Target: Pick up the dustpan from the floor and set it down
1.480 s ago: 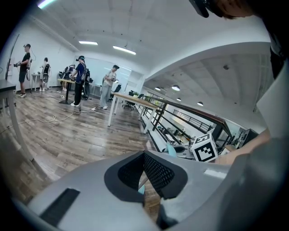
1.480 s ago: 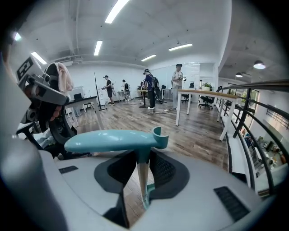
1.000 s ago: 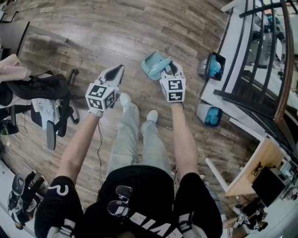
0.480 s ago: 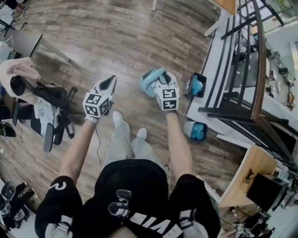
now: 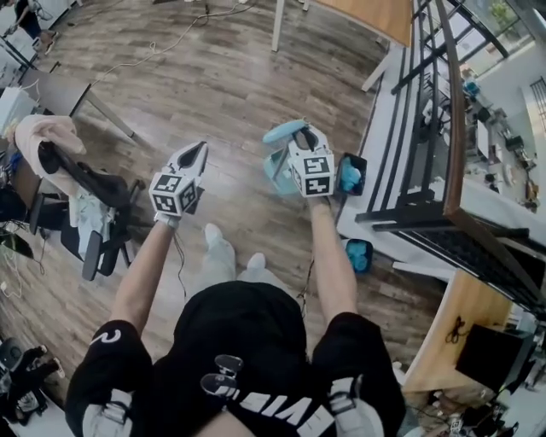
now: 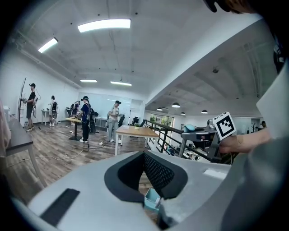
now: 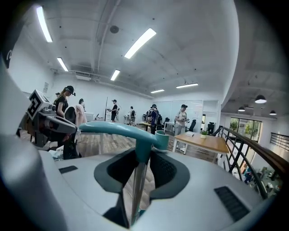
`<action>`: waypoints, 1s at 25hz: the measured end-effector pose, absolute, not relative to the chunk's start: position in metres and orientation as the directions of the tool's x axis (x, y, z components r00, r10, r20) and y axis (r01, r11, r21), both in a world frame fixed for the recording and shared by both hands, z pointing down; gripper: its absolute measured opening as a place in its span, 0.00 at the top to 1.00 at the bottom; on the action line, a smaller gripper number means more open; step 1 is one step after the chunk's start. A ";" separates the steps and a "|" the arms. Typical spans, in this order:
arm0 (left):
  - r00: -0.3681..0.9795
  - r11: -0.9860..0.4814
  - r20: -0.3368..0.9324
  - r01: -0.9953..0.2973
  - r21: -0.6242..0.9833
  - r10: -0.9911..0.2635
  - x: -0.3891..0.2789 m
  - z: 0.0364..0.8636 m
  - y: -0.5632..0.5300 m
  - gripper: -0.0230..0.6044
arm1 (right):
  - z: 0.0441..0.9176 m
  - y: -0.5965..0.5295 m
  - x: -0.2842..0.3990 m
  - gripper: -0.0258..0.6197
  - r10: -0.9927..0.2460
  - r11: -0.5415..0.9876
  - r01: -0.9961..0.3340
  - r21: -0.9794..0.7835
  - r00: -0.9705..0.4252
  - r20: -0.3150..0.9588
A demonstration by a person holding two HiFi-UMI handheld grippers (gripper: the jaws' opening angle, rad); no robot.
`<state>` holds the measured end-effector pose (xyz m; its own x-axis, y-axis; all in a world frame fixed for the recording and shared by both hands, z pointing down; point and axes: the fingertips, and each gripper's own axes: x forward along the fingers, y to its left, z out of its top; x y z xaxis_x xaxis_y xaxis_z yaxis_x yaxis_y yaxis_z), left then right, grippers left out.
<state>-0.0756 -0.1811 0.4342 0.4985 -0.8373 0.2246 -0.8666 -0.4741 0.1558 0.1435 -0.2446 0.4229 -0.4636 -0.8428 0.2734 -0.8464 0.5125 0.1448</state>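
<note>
My right gripper point(image 5: 305, 136) is shut on the thin stem of the teal dustpan point(image 5: 277, 171), just under its curved handle. In the right gripper view that handle point(image 7: 122, 130) lies across the top of the jaws and the stem point(image 7: 138, 180) runs down between the pads. The pan hangs below the gripper, well off the wooden floor. My left gripper point(image 5: 198, 154) is held up at about the same height to the left, shut with nothing in it. In the left gripper view its pads point(image 6: 156, 173) meet, and a teal bit of the pan point(image 6: 152, 200) shows beneath them.
A black railing point(image 5: 444, 128) and a white ledge run along the right. Two blue-lined bins point(image 5: 350, 175) point(image 5: 358, 254) sit at its foot. An office chair point(image 5: 85, 196) draped with cloth stands at the left. A wooden table point(image 5: 358, 17) is ahead, with several people beyond.
Both grippers have risen as the person stood up. The dustpan has come up off the floor in the right gripper, and the floor looks farther away.
</note>
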 end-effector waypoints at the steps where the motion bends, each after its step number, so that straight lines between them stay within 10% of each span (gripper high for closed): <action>1: 0.498 -0.475 0.223 -0.867 0.152 -0.838 -0.073 0.433 -0.179 0.97 | 0.419 -0.244 0.148 0.82 -0.845 0.511 -0.847 0.149 -0.462 0.270; 25: 0.562 -0.547 0.220 -0.827 0.131 -0.797 -0.011 0.433 -0.182 0.97 | 0.445 -0.234 0.193 0.81 -0.820 0.533 -0.831 0.159 -0.462 0.339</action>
